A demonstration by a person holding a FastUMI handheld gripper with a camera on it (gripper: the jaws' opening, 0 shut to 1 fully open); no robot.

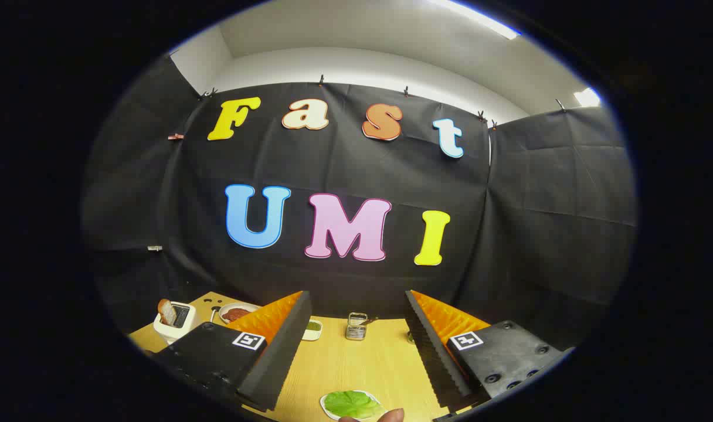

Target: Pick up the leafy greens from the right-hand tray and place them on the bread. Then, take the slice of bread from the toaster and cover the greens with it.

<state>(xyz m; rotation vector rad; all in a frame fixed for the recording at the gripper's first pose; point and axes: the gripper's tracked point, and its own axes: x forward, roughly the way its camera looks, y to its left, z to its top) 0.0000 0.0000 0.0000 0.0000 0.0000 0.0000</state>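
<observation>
Premises: a staged recording booth, not a working kitchen. Black cloth (345,176) is clipped up as walls on three sides, with plain white wall and a ceiling light strip (479,17) visible above it. A light wood-grain table (362,363) carries a kitchen set: a white toaster (175,322) holding bread, small dishes (237,312), a wire holder (356,326).

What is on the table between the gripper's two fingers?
In the gripper view, the open gripper frames bare wooden table, with leafy greens on a white tray near a fingertip.
</observation>
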